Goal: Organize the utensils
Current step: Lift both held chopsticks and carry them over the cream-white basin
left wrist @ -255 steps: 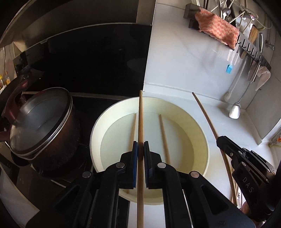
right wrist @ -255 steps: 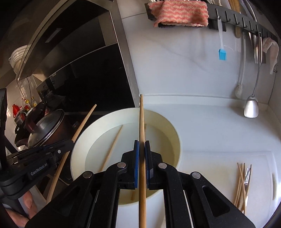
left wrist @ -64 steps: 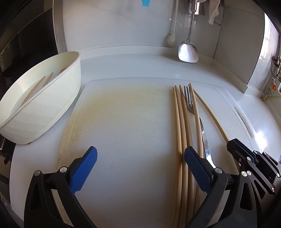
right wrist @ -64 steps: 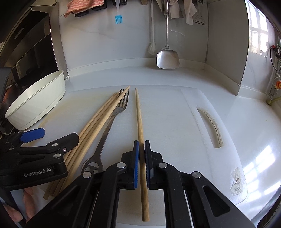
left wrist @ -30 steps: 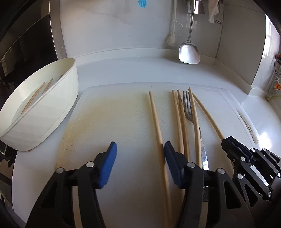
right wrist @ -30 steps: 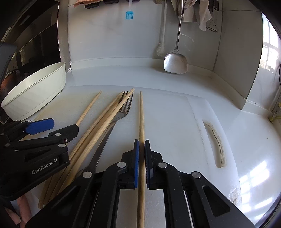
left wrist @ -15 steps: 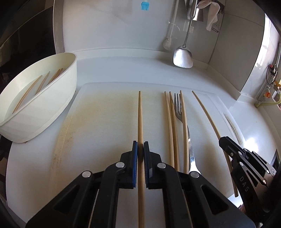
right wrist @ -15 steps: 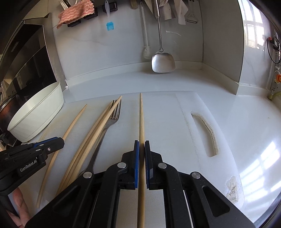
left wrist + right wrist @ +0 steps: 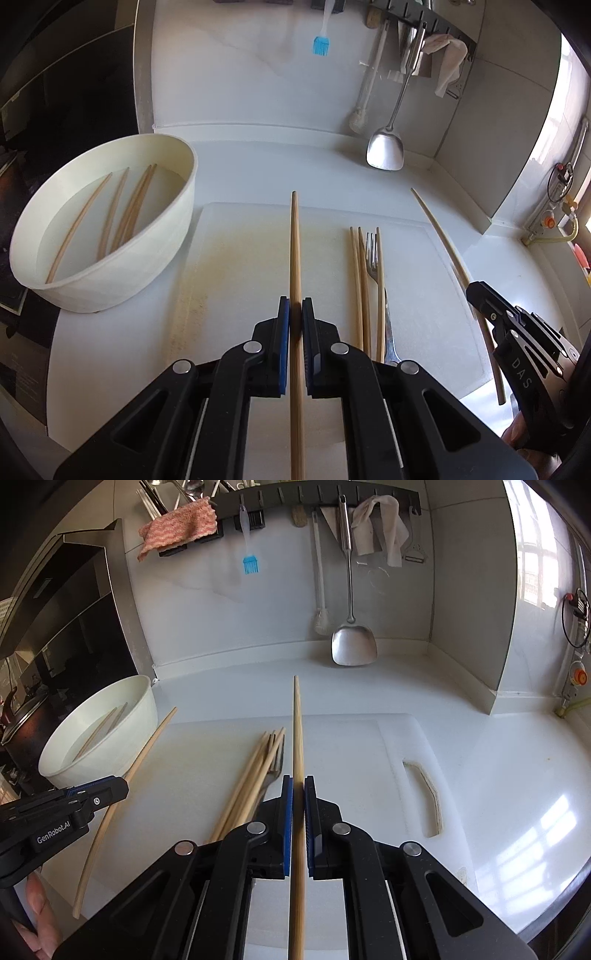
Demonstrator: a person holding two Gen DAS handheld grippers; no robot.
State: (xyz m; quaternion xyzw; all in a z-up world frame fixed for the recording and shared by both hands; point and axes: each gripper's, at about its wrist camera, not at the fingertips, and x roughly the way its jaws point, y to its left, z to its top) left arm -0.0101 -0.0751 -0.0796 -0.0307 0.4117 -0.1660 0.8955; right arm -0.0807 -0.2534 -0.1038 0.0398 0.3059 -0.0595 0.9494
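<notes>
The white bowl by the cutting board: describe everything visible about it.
The white bowl is a wide, round, cream-white basin with a plain, smooth, slightly flaring wall, plastic or melamine by its look. It stands upright on the pale counter, left of the cutting board; whether they touch cannot be told. Neither set of tongs touches it. Several bamboo chopsticks lie slanted inside, lower ends on its floor, upper ends against the far wall. Its bottom looks glossy, possibly wet.

Two tools, left [image 9: 294, 314] and right [image 9: 298, 786], one chopstick clamped in each, three chopsticks [image 9: 364, 280] and one fork [image 9: 373, 258] on one cutting board [image 9: 240, 266], five chopsticks [image 9: 122, 214] in one white bowl [image 9: 110, 280], one hanging spatula [image 9: 384, 151], one blue brush [image 9: 320, 44]
</notes>
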